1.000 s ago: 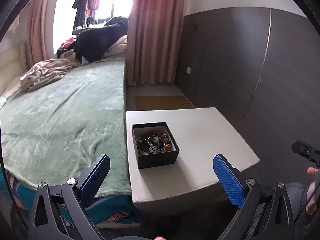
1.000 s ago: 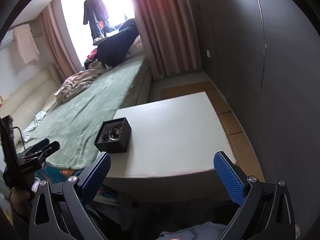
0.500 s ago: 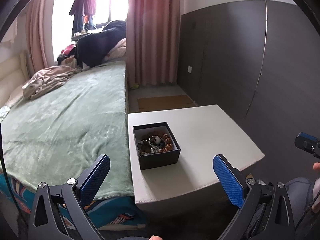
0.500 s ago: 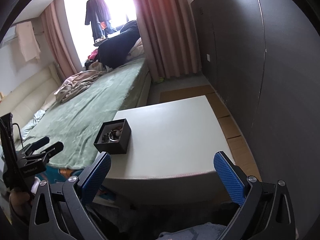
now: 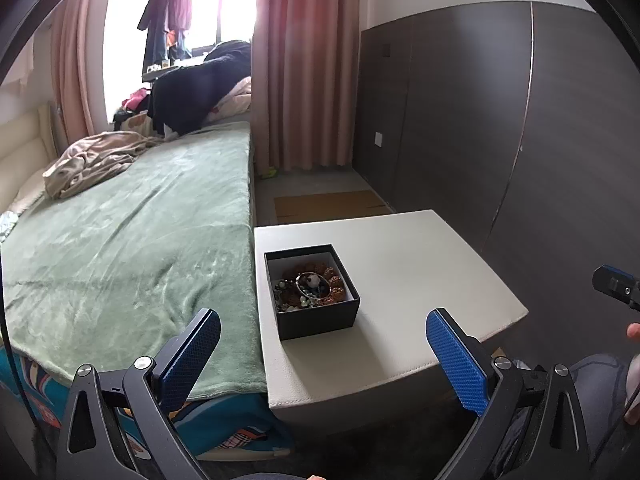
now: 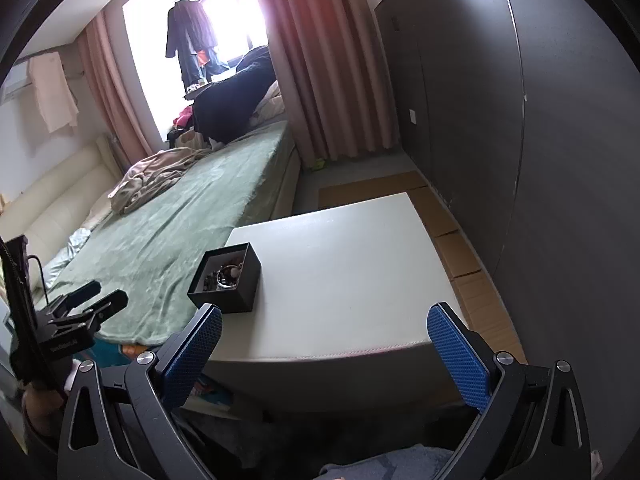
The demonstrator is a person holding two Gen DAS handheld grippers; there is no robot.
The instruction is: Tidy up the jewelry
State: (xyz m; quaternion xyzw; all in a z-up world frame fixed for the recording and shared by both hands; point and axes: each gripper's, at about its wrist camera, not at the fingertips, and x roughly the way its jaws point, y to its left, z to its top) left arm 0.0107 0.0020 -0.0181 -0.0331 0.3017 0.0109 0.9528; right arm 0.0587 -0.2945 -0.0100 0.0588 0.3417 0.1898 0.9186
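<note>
Left wrist view: bed (image 5: 132, 240) under a green blanket fills the left side, with a dark wardrobe (image 5: 500, 120) along the right wall and pink curtains (image 5: 304, 68) by the window. A white table (image 5: 420, 264) stands against the bed's near edge. On the table's left part, close to the bed, sits an open black box (image 5: 316, 320). Inside lies the jewelry (image 5: 310, 286): a ring of brown beads, darker small beads, and a metal ring with a pale stone; finer detail is too small to tell. The left gripper (image 5: 322, 354) hangs short of the table's near edge, jaws spread wide and empty, blue pads (image 5: 456, 364) facing inward.

From the right wrist, the same box (image 6: 226, 276) sits at the table's (image 6: 360, 272) left edge, beside the bed (image 6: 180, 220). The right gripper (image 6: 324, 354) is also wide apart and holds nothing, below the table's front edge. The left gripper (image 6: 90, 300) shows at far left, well apart from the box.
</note>
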